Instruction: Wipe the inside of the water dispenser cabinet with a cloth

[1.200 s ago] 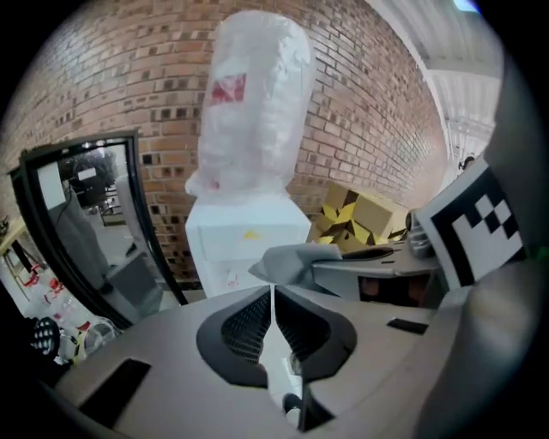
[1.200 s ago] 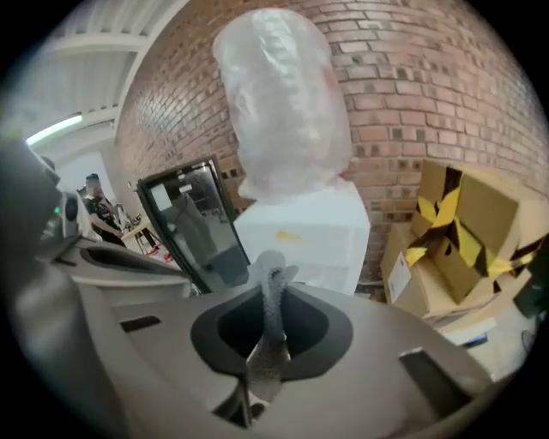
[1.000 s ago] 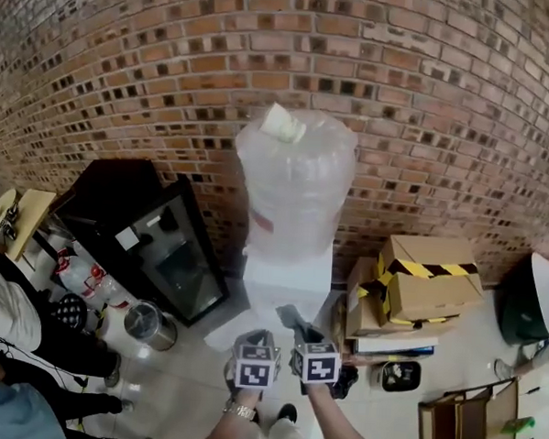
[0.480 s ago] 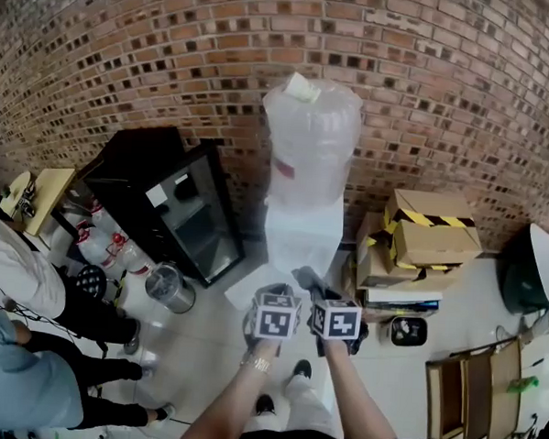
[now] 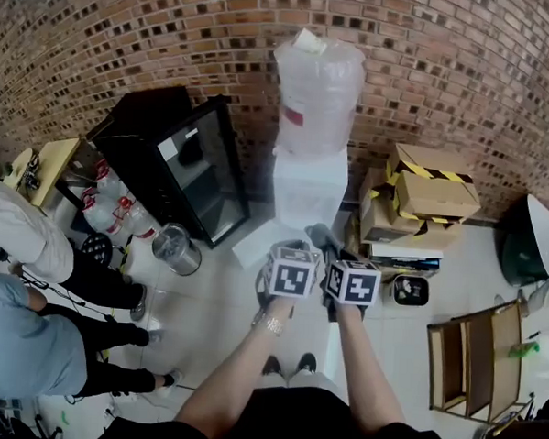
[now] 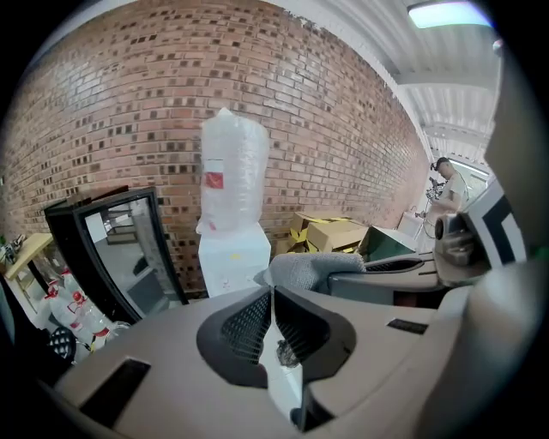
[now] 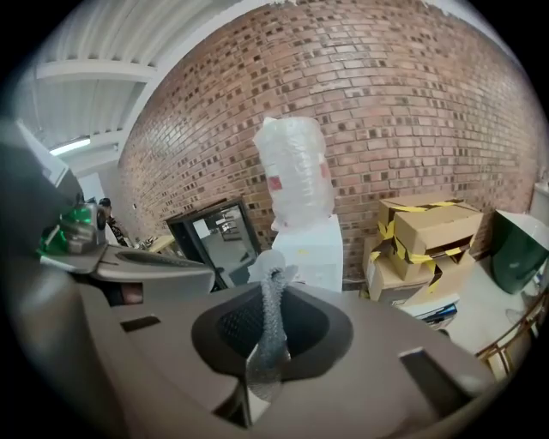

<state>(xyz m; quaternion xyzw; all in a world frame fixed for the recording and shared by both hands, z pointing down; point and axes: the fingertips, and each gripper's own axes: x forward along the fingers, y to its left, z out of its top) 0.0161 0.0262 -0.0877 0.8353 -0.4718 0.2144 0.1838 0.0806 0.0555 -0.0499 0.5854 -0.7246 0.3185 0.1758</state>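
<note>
Plainly, the right gripper [image 7: 271, 296] is clamped on a grey textured cloth [image 7: 273, 336], which stands up in a twisted strip between its jaws. The left gripper [image 6: 273, 302], just beside it, has its jaws pressed together on nothing. Ahead, at upper centre of the head view, the white water dispenser [image 5: 309, 188] stands against the brick wall [image 5: 128, 32], its bottle [image 5: 318, 83] wrapped in clear plastic. A black glass-door cabinet [image 5: 180, 177] flanks it on the left and stacked cardboard boxes [image 5: 427, 196] on the right. Bare floor [image 5: 215, 303] lies between dispenser and grippers.
</note>
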